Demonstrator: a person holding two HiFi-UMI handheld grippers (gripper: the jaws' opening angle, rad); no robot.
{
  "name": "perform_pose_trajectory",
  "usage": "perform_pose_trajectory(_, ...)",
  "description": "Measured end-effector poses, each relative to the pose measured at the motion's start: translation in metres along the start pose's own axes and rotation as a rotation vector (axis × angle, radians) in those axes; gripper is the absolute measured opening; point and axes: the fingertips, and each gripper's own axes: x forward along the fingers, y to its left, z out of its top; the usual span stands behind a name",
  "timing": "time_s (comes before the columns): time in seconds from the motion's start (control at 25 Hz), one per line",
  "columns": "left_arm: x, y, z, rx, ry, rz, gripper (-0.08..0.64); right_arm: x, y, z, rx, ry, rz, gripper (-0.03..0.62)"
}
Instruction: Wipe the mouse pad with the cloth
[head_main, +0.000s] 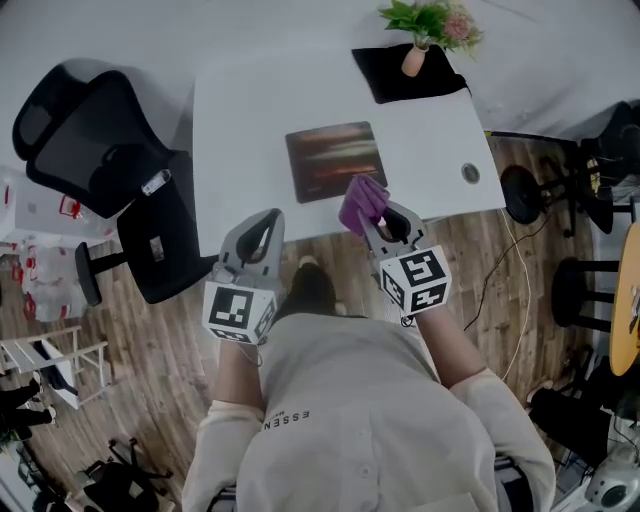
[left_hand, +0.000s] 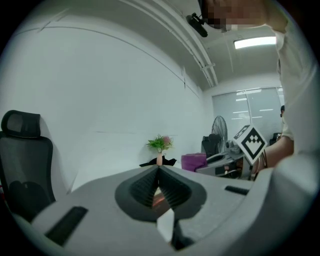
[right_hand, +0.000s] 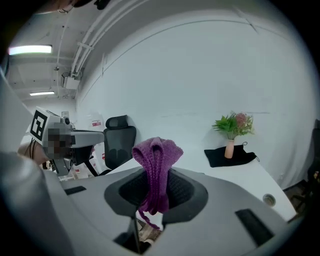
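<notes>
A dark mouse pad with reddish streaks lies on the white table, near its front edge. My right gripper is shut on a purple knitted cloth, bunched above the jaws at the pad's near right corner. In the right gripper view the cloth stands up between the closed jaws, a loose strand hanging below. My left gripper hovers at the table's front edge, left of the pad, shut with nothing in it.
A small vase of flowers stands on a black cloth at the table's far right. A round cable hole sits near the right edge. A black office chair is left of the table, stools to the right.
</notes>
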Motion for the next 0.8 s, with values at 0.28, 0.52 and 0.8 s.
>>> perform_pose_trajectory(0.28,0.062,0.053,0.006,-0.012,-0.001,0.011,0.002,0.077,-0.032,0.014,0.003,0.088,0.045,0.089)
perform_pose_trajectory(0.52,0.096,0.105,-0.005,-0.041,0.03,0.028,0.002,0.149,-0.043,0.018,-0.008,0.194,0.105,0.091)
perform_pose_trajectory(0.8,0.13,0.158,-0.04,-0.068,0.068,0.014,0.002,0.228,-0.036,-0.008,-0.002,0.378,0.194,0.091)
